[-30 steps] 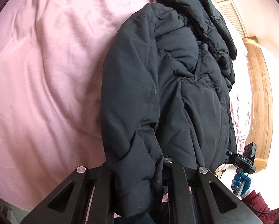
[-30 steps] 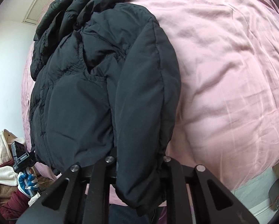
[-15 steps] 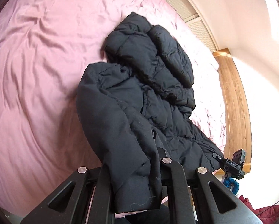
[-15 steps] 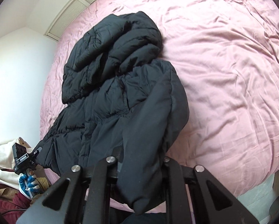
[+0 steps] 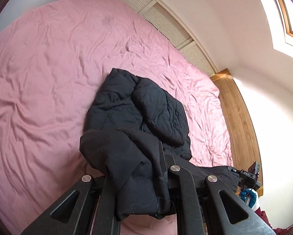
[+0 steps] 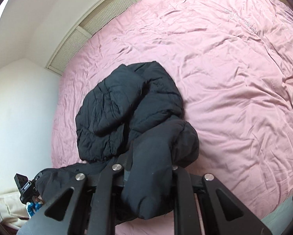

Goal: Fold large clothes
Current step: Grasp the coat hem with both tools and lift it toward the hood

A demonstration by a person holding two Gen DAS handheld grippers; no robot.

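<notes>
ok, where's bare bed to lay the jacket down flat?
Bare pink sheet runs wide between the black puffer jacket and the slatted wall panel, and on the right gripper's outer side. Crowded: the near edge, where the left gripper and the right each clamp jacket fabric.

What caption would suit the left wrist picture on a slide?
Left gripper clamped on a black puffer jacket, lifting one end off a bed's wrinkled pink sheet.
</notes>
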